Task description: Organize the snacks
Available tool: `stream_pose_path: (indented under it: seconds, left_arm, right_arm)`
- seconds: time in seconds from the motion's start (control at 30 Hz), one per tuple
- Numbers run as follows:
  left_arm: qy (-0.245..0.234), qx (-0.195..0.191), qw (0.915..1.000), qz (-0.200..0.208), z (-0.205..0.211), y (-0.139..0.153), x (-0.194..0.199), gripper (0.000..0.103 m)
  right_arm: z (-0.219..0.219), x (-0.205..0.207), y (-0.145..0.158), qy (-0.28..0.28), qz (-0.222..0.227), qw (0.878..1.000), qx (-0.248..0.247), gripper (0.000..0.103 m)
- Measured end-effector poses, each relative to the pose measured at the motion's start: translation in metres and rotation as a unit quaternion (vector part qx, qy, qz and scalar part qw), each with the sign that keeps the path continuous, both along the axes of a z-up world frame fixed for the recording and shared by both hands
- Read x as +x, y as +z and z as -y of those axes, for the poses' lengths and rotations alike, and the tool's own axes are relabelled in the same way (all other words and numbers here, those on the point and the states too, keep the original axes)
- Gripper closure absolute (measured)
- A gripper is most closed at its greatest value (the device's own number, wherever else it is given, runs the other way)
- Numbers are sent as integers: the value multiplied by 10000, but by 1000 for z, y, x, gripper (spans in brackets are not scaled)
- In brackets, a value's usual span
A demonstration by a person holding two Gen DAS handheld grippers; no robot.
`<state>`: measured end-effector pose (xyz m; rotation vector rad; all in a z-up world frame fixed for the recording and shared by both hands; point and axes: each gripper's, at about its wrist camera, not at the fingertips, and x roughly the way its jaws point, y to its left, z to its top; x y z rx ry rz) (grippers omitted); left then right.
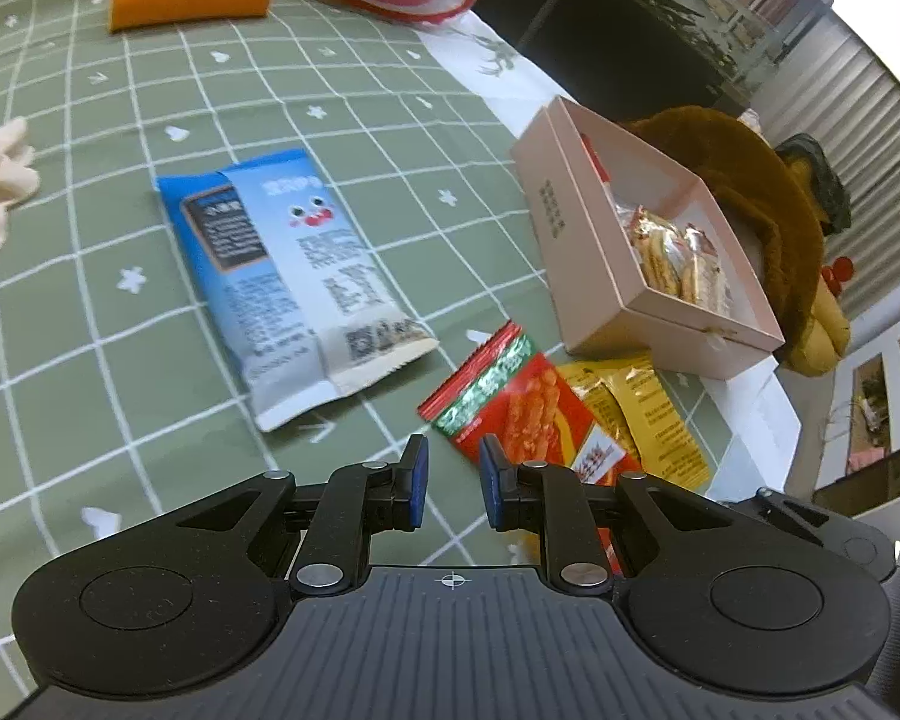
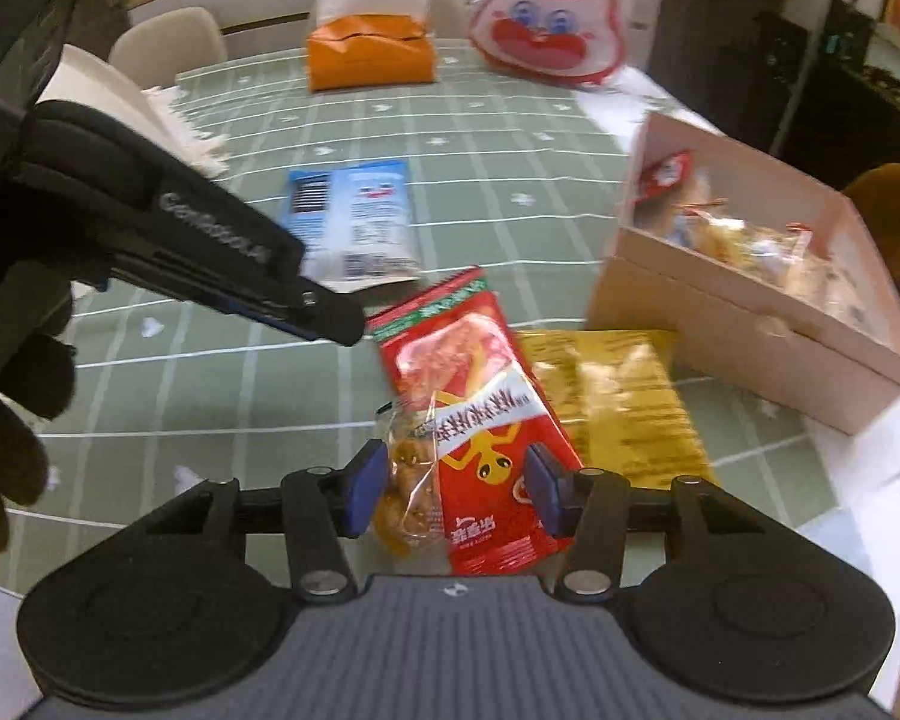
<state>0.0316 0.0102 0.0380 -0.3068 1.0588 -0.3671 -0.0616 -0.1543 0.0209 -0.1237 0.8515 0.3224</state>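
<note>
The red snack packet (image 2: 480, 420) is a flat foil pouch with a green band along its far edge, a printed food picture and a white slanted label. It lies on the desk (image 2: 210, 390), which is covered in a green cloth with a white grid. Its right side overlaps a yellow packet (image 2: 630, 408), and both sit just beside the pink open box (image 2: 750, 324), which already contains several wrapped snacks. A small clear-wrapped snack (image 2: 408, 480) lies against the red packet's near left edge.

The right hand-held gripper (image 2: 456, 489) has its blue pads on either side of the near end of the red packet and the clear-wrapped snack. The jaws stand partly spread; whether the pads press on either item cannot be told, as the frame is blurred.

The left hand-held gripper (image 1: 453, 483) has its jaws narrowly parted with nothing between them. The red packet (image 1: 522, 408) lies just ahead and to its right.

The right wrist view alone shows the left hand-held gripper from the side (image 2: 330, 315), hovering near the red packet's far corner and held in a dark gloved hand (image 2: 12, 432). The left wrist view alone gives a clear reading of the blue-and-white packet (image 1: 288, 282) lying apart on the cloth, and of a brown plush item (image 1: 750, 192) behind the box.
</note>
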Motion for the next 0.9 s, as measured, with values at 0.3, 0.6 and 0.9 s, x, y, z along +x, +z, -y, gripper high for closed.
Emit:
stream_pose_path:
  seconds: [0.3,0.6,0.9]
  left_arm:
    - [-183,476,9986,112,10,-6,7,81]
    - [438,160,9989,-75,-25,-10,13,81]
    - [532,3,9986,-34,-27,-6,11,81]
  right_arm:
    - [25,4,6,-732,271,9968,183,50]
    - [51,37,2,-1528,132,9876,331,45]
    - [36,61,-10,-1439,-29,9896,48,45]
